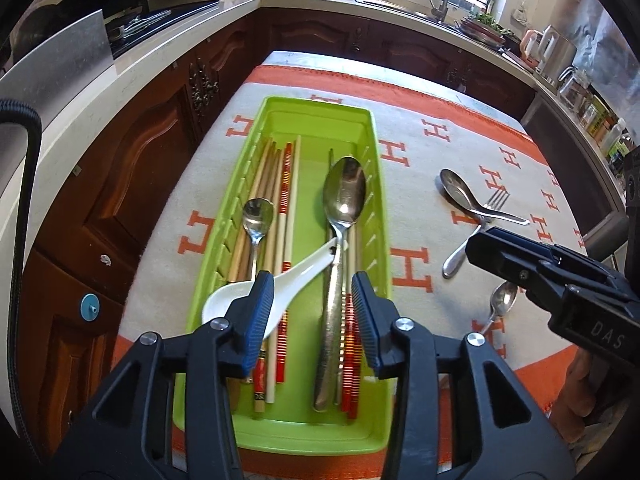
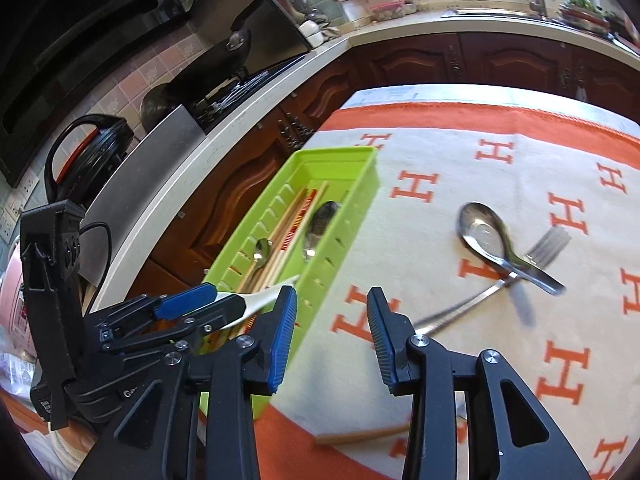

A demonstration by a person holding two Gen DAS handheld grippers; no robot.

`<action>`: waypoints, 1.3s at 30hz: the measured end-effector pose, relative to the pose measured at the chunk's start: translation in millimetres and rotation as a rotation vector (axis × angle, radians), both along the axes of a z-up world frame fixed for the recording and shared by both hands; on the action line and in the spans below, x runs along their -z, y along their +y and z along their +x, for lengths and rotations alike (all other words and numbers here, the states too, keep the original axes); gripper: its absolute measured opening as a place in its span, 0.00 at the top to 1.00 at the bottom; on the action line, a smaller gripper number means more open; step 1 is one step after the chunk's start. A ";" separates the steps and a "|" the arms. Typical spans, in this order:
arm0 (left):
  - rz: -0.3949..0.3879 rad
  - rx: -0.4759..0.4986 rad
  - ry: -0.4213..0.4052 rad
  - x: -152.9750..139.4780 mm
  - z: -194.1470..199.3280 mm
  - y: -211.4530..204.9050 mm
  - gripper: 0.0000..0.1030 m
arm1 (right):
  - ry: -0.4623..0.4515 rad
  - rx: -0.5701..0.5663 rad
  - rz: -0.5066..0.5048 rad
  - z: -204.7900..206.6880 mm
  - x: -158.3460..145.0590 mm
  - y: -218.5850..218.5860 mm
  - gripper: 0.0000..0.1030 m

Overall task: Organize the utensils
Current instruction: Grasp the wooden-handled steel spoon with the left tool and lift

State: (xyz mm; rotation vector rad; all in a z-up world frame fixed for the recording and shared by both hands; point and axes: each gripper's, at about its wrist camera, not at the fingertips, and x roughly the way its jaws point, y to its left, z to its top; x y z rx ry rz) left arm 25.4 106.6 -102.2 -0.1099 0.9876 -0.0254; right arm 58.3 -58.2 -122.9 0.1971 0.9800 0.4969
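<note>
One lime-green slotted tray (image 1: 376,184): chopsticks (image 1: 286,184), steel spoons, white ceramic spoon (image 1: 280,292) lying crosswise. Left gripper (image 1: 313,312) and right gripper (image 2: 332,336): jaws parted, empty.

Bright window daylight, fisheye warping, slight blur

Left gripper (image 1: 313,312) tilted steeply downward, blue-padded jaws parted with nothing pressed between them, right gripper (image 2: 332,336) likewise angled down, jaws apart and empty, the two grippers side by side, near each other
</note>
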 end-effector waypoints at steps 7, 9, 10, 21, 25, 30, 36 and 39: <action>-0.003 0.043 -0.002 -4.0 0.3 -27.8 0.64 | 0.005 0.094 0.027 -12.9 3.4 -51.5 0.63; -0.003 0.061 0.000 -4.8 1.3 -38.4 0.64 | 0.001 0.122 0.032 -17.5 3.5 -68.2 0.62; -0.004 0.072 0.000 -5.2 1.6 -44.2 0.64 | 0.000 0.139 0.035 -20.1 4.2 -77.7 0.62; -0.010 0.192 0.029 2.3 1.1 -105.5 0.64 | 0.056 0.251 0.070 -35.7 31.2 -145.7 0.60; -0.006 0.243 0.078 16.1 0.1 -123.8 0.64 | 0.088 0.251 0.087 -38.8 46.5 -152.8 0.60; -0.010 0.292 0.148 34.6 -1.6 -136.3 0.64 | 0.099 0.237 0.097 -37.6 55.8 -153.7 0.60; -0.027 0.333 0.219 49.6 -0.8 -141.7 0.64 | 0.096 0.226 0.104 -35.4 58.1 -150.4 0.59; -0.023 0.354 0.222 52.3 -1.5 -146.2 0.64 | 0.101 0.224 0.104 -35.3 60.4 -149.0 0.59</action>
